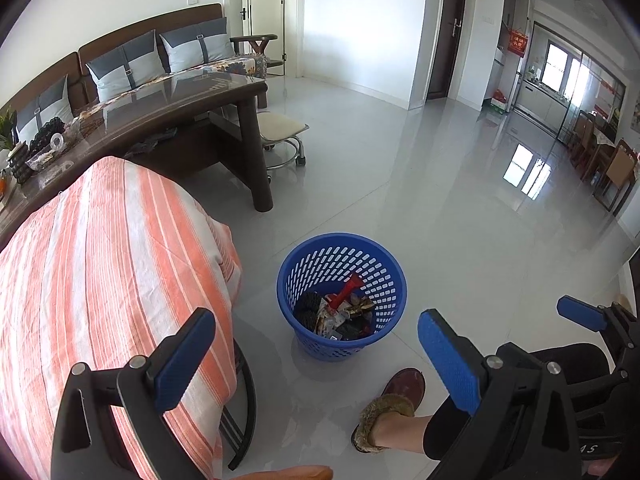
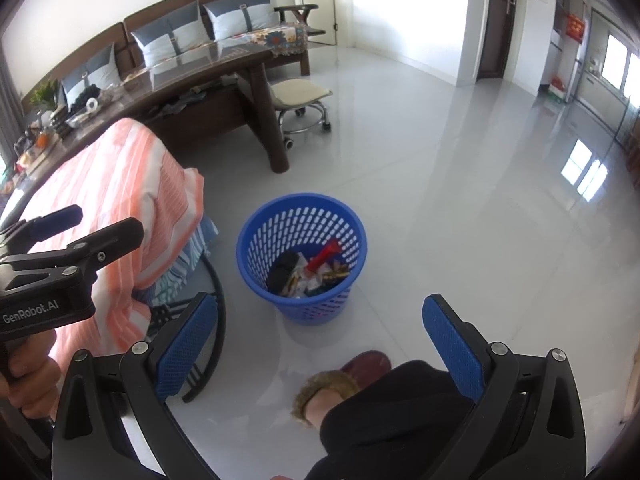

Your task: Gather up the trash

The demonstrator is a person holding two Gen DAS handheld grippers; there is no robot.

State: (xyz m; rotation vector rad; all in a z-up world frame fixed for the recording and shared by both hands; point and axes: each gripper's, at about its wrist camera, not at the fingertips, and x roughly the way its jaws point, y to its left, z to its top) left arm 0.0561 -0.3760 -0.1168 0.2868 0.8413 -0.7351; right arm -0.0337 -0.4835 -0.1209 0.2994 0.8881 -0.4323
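Open floor (image 2: pixel 460 184) is seen right of and beyond the bin (image 2: pixel 301 216) at frame centre. The left is blocked by the striped cloth (image 2: pixel 120 184); below, a slippered foot (image 2: pixel 344 376) stands near.

Bright daylight fills both views, coming from windows (image 1: pixel 560 68) at the far right, which are blown out white. The glossy floor (image 1: pixel 440 184) mirrors them as glare patches. Shadows are soft (faintest under the bin (image 2: pixel 302 256)). Fisheye bending curves the edges, corners go dark, and far details look slightly soft, perhaps from overexposure.
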